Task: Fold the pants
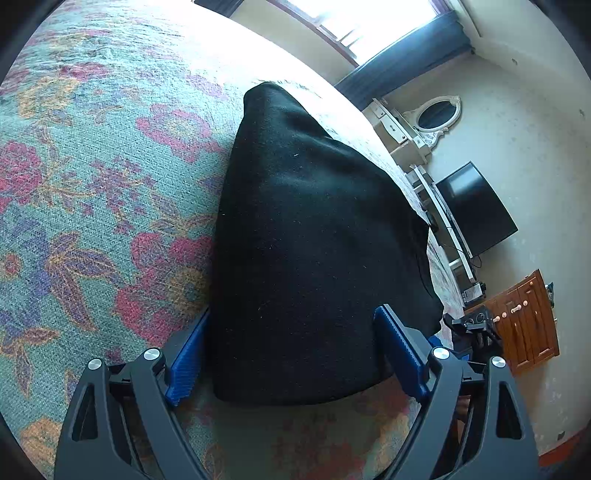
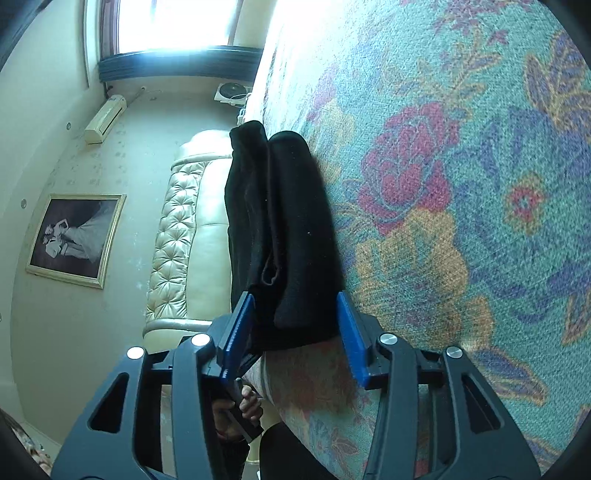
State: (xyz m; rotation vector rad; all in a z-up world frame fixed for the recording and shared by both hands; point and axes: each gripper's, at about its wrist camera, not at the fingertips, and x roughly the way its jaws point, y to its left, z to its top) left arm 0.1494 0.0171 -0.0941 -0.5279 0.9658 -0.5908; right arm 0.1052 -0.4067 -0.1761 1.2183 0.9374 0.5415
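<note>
In the left wrist view, the left gripper [image 1: 291,365] fills the bottom of the frame, its 2 black arms ending in blue ribbed pads [image 1: 186,363]. The jaws are spread wide, 1 pad on each side of the near end of the black pants [image 1: 314,236]. The left pad sits just beside the cloth's edge and the right pad overlaps its lower right corner; whether either pad presses on the cloth cannot be told. The pants lie folded into a thick, dark bundle on a floral bedspread [image 1: 92,177], running from the bottom centre up toward the upper middle of the frame, near the bed's right edge. Beyond the bed, at the right, stand a dark screen [image 1: 476,210], a wooden cabinet [image 1: 528,321] and an oval mirror [image 1: 437,114], with a bright window [image 1: 365,22] at the top.

In the right wrist view, the right gripper [image 2: 295,332] rises from the bottom, jaws parted with the near end of the pants [image 2: 284,236] between the blue pads [image 2: 351,339]. The left pad lies against the cloth's edge; the right pad stands just beside it, close to the bedspread [image 2: 461,184]. No firm pinch shows. The bundle shows 2 stacked folds extending up the centre of the frame. Below the left pad, a hand [image 2: 243,406] holds a dark handle. Further off at the left are a cream tufted headboard [image 2: 181,229], a framed picture [image 2: 75,240], a wall air conditioner [image 2: 105,118] and a bright window [image 2: 177,26].
</note>
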